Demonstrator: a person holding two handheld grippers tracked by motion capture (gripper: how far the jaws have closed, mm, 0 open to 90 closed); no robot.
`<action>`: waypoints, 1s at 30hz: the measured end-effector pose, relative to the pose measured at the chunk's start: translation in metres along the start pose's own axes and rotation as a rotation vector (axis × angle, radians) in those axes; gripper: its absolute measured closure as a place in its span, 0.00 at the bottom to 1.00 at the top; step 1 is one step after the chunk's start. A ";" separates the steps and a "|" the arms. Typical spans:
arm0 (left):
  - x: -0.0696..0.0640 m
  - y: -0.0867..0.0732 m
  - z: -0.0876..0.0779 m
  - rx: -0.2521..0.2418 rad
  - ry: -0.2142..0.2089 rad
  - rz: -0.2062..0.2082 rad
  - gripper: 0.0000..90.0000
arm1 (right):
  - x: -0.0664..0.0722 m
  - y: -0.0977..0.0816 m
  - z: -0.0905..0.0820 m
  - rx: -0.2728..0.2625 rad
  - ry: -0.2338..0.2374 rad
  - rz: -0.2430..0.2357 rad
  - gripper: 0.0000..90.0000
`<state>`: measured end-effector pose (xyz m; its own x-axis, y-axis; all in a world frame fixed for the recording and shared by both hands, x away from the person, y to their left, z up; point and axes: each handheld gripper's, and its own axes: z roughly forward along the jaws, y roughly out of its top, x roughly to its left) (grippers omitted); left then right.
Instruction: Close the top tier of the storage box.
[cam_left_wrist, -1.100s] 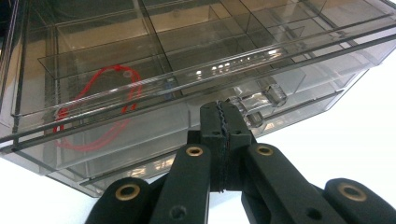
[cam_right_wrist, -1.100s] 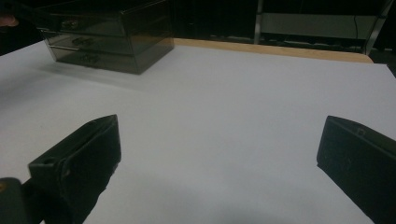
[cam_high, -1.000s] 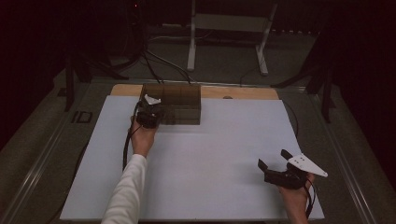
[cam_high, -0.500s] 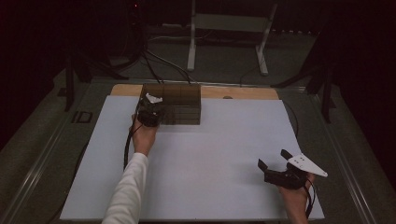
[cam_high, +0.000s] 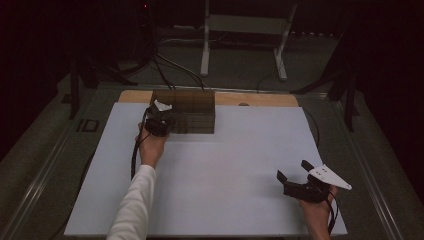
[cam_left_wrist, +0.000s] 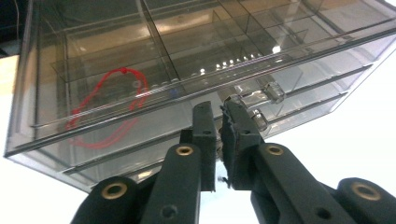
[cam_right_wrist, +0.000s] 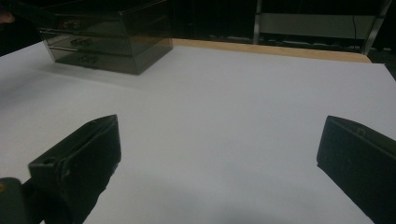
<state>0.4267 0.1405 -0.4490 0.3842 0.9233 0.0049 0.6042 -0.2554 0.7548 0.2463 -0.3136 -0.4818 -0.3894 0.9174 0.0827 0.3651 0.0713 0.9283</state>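
Left gripper (cam_high: 161, 116) at the front of a smoky clear drawer box (cam_high: 192, 111) near the far left of the white board (cam_high: 215, 175); jaws nearly together, just eased apart, tips at a small clear drawer handle (cam_left_wrist: 258, 119), grip on it not discernible. Red cord (cam_left_wrist: 105, 109) inside an upper drawer. Right gripper (cam_high: 295, 176) resting near the right front, well apart from the box, jaws spread wide, nothing between. Beyond the board, a wooden strip (cam_high: 260, 99), cables and a metal stand (cam_high: 245, 30) in a dark room.
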 end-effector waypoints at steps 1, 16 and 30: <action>0.001 0.000 -0.002 -0.004 -0.005 0.002 0.90 | 0.000 0.000 0.000 0.000 0.000 -0.001 0.00; 0.010 -0.023 -0.042 -0.089 -0.075 0.012 0.33 | 0.000 0.000 -0.001 0.001 -0.001 -0.002 0.00; 0.020 -0.098 -0.118 -0.266 -0.090 0.016 0.02 | 0.005 -0.001 -0.001 -0.008 0.015 -0.013 0.00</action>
<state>0.2929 0.2180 -0.4451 0.4601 0.8874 -0.0307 0.3976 -0.1749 0.9007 0.2432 -0.3097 -0.4815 -0.4068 0.9104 0.0759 0.3532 0.0801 0.9321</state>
